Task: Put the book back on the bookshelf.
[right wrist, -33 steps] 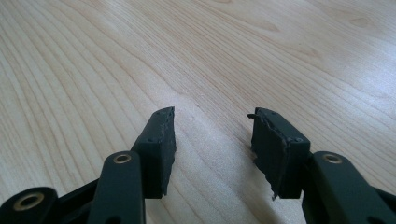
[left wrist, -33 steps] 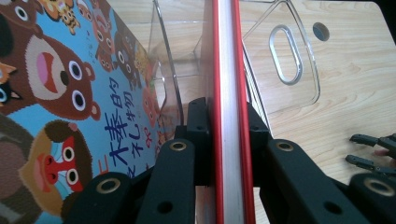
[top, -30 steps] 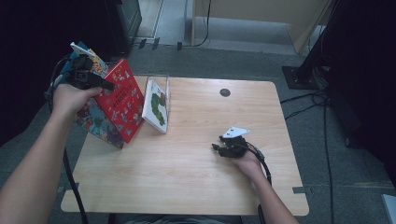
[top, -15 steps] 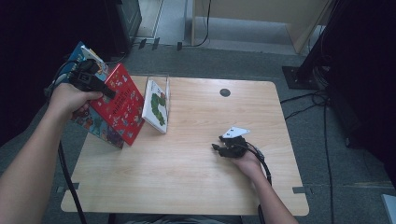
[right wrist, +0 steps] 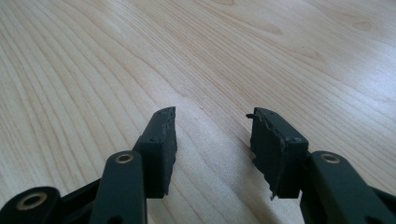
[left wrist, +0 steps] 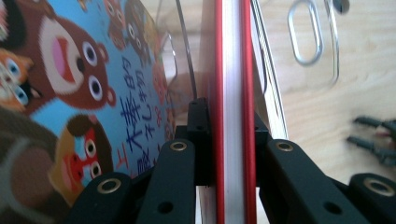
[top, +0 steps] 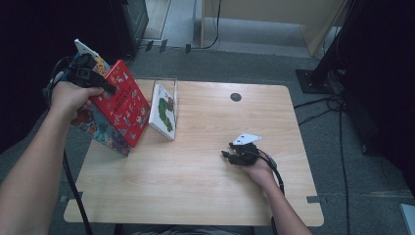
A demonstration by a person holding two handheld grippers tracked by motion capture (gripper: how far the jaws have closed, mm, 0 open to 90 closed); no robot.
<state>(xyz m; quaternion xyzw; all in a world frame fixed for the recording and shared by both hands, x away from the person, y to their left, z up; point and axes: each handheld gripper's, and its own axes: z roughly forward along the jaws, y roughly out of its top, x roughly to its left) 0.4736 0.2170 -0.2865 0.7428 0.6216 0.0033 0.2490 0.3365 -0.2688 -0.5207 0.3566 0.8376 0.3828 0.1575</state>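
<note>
Wooden table [top: 205,186], red book [top: 122,105] in left gripper [left wrist: 231,140]

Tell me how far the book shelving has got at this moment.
One book, the white caterpillar book, already stands in the clear acrylic book stand. The left gripper is shut on the red picture book, held tilted beside a blue bear book at the table's left edge. The right gripper rests open on the table, holding nothing. Left, it seems: stand the red and blue books in the holder.
</note>
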